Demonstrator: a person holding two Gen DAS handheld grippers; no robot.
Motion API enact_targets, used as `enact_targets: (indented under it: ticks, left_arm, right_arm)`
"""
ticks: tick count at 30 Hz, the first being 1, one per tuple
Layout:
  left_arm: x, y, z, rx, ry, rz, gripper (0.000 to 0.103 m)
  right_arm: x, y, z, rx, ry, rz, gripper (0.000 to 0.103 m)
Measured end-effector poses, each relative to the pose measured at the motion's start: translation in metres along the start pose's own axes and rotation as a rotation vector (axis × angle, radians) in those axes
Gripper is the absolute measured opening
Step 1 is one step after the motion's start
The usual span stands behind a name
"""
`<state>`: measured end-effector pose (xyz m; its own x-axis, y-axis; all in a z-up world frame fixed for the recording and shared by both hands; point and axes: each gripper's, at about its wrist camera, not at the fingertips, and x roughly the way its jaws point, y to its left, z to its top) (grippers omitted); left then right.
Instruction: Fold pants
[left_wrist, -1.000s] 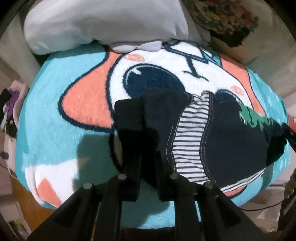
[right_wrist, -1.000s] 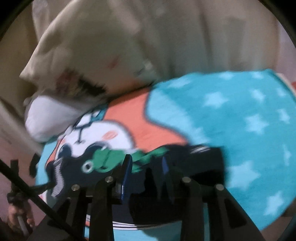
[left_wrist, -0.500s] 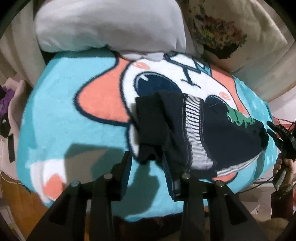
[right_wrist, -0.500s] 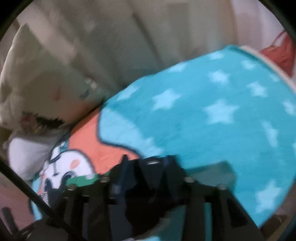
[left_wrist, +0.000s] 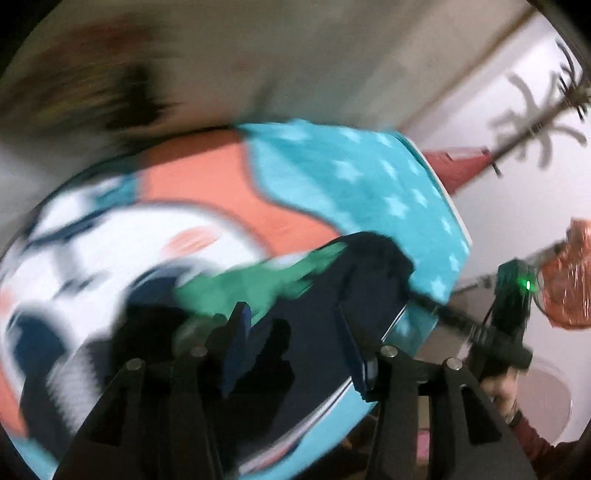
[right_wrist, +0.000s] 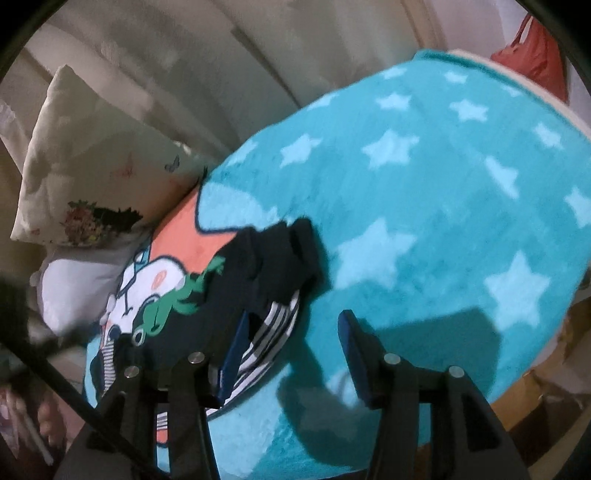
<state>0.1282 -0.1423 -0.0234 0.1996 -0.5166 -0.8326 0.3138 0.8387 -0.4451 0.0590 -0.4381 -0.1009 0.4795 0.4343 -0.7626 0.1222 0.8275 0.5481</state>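
In the left wrist view, blurred, the left gripper (left_wrist: 291, 325) stands part open over the dark pants (left_wrist: 325, 325) at lower centre; its jaws have just been opening, and I judge they have let the cloth go, nothing being pinched. In the right wrist view the right gripper (right_wrist: 291, 339) stands part open and empty; the pants (right_wrist: 236, 295) lie bunched on the blanket (right_wrist: 443, 184) left of centre, apparently laid down after a fold.

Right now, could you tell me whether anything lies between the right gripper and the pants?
Nothing visible does. The right gripper hangs open right at the edge of the dark pants, which lie bunched on the teal star blanket; only bare blanket shows between its fingers.
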Motion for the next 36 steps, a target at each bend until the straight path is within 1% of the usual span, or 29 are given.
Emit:
enact_targets:
  ticks: [5, 7, 9, 10, 12, 13, 15, 16, 17, 18, 19, 20, 21, 23, 27, 30, 32, 33, 36]
  left_arm:
    - [0.075, -0.049, 0.053, 0.088, 0.116, -0.077, 0.048]
    - [0.102, -0.065, 0.065, 0.130, 0.172, -0.101, 0.054]
    - [0.122, -0.076, 0.069, 0.166, 0.210, -0.094, 0.054]
    - [0.135, -0.081, 0.071, 0.194, 0.244, -0.087, 0.054]
    - [0.153, -0.086, 0.071, 0.224, 0.287, -0.063, 0.054]
    - [0.159, -0.086, 0.070, 0.231, 0.302, -0.061, 0.054]
    - [0.160, -0.090, 0.070, 0.249, 0.296, -0.071, 0.054]
    - [0.160, -0.091, 0.070, 0.254, 0.308, -0.083, 0.040]
    - [0.160, -0.093, 0.069, 0.264, 0.318, -0.084, 0.030]
    - [0.160, -0.094, 0.069, 0.277, 0.317, -0.071, 0.027]
    - [0.159, -0.094, 0.069, 0.296, 0.310, -0.067, 0.020]
    - [0.155, -0.093, 0.069, 0.295, 0.305, -0.071, 0.017]
    - [0.152, -0.091, 0.071, 0.287, 0.298, -0.076, 0.016]
    - [0.139, -0.085, 0.074, 0.252, 0.257, -0.096, 0.016]
    - [0.100, -0.071, 0.071, 0.190, 0.165, -0.126, 0.016]
    - [0.064, -0.046, 0.057, 0.105, 0.086, -0.142, 0.016]
    - [0.048, -0.029, 0.047, 0.045, 0.046, -0.145, 0.016]
    - [0.038, -0.016, 0.037, 0.007, 0.023, -0.141, 0.016]
    - [0.022, 0.013, 0.011, -0.083, -0.009, -0.118, 0.016]
  right_arm:
    - [0.016, 0.004, -0.003, -0.034, 0.034, 0.039, 0.055]
    - [0.023, 0.004, -0.002, -0.038, 0.040, 0.055, 0.055]
    - [0.029, 0.004, 0.000, -0.036, 0.046, 0.070, 0.055]
    - [0.031, 0.004, 0.000, -0.038, 0.046, 0.071, 0.055]
    - [0.035, 0.004, 0.002, -0.040, 0.043, 0.080, 0.057]
    - [0.036, 0.004, 0.003, -0.041, 0.041, 0.084, 0.057]
    - [0.036, 0.004, 0.004, -0.048, 0.036, 0.093, 0.057]
    - [0.037, 0.005, 0.005, -0.050, 0.035, 0.097, 0.057]
    - [0.038, 0.005, 0.006, -0.054, 0.036, 0.100, 0.054]
    - [0.039, 0.006, 0.008, -0.062, 0.036, 0.104, 0.040]
    - [0.039, 0.007, 0.009, -0.067, 0.039, 0.106, 0.029]
    - [0.040, 0.008, 0.012, -0.066, 0.049, 0.113, 0.021]
    - [0.039, 0.008, 0.013, -0.059, 0.050, 0.123, 0.020]
    - [0.034, 0.013, 0.016, -0.065, 0.044, 0.134, 0.019]
    - [0.021, 0.038, 0.018, -0.144, 0.021, 0.137, 0.018]
    - [0.014, 0.066, 0.014, -0.240, 0.014, 0.134, 0.018]
    - [0.014, 0.089, 0.008, -0.311, 0.019, 0.132, 0.018]
    - [0.016, 0.100, 0.003, -0.346, 0.028, 0.136, 0.018]
    - [0.029, 0.129, -0.012, -0.429, 0.079, 0.151, 0.021]
